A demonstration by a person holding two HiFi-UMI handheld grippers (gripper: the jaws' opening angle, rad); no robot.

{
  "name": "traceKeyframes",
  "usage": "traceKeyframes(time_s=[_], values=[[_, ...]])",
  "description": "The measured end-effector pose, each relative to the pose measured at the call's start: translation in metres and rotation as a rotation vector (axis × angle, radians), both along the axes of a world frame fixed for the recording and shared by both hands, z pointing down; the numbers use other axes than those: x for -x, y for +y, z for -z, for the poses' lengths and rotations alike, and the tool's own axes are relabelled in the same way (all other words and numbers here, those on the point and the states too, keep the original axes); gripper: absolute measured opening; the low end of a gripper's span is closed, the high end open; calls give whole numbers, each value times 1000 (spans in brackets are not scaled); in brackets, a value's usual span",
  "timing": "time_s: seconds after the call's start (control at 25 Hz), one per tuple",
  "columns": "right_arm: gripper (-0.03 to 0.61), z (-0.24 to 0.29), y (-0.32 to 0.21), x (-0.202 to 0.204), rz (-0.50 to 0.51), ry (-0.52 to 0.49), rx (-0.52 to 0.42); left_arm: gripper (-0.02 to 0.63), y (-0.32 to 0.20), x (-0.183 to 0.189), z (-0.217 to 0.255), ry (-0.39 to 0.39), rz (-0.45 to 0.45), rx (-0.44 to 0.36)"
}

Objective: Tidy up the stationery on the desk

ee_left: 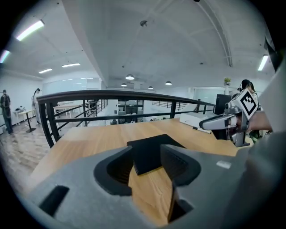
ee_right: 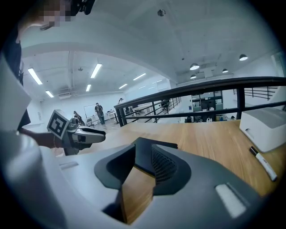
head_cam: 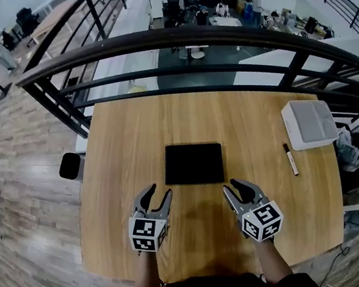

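A flat black notebook [head_cam: 194, 163] lies mid-desk; it shows beyond the jaws as the notebook [ee_left: 149, 150] in the left gripper view and the notebook [ee_right: 154, 145] in the right gripper view. A white marker with a black cap [head_cam: 290, 159] lies at the right, next to a white box [head_cam: 308, 124]; the marker [ee_right: 263, 163] and box [ee_right: 263, 127] also appear in the right gripper view. My left gripper [head_cam: 157, 198] hovers open just short of the notebook's near left corner, holding nothing. My right gripper [head_cam: 233, 191] is open at its near right corner, also empty.
The wooden desk [head_cam: 124, 165] backs onto a black railing [head_cam: 179, 47] with a drop to a lower floor behind it. A black round object [head_cam: 70, 166] sits off the desk's left edge. Bags [head_cam: 349, 152] lie on the floor to the right.
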State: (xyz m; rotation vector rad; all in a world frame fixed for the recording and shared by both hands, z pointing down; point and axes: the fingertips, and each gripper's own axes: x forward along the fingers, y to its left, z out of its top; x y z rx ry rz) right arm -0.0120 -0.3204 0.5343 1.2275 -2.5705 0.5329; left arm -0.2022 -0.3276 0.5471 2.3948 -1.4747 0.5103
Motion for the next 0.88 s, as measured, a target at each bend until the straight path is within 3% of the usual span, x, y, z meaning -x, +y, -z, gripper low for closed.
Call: traceKeyframes(time_s=[0.4, 0.68, 0.88], values=[[165, -57, -27, 10, 20, 73, 129, 260, -27, 2, -66, -8, -2, 155], [196, -89, -42, 10, 17, 124, 194, 291, -40, -1, -94, 16, 4, 220], [216, -104, -42, 14, 34, 150, 241, 308, -40, -6, -105, -11, -6, 260]])
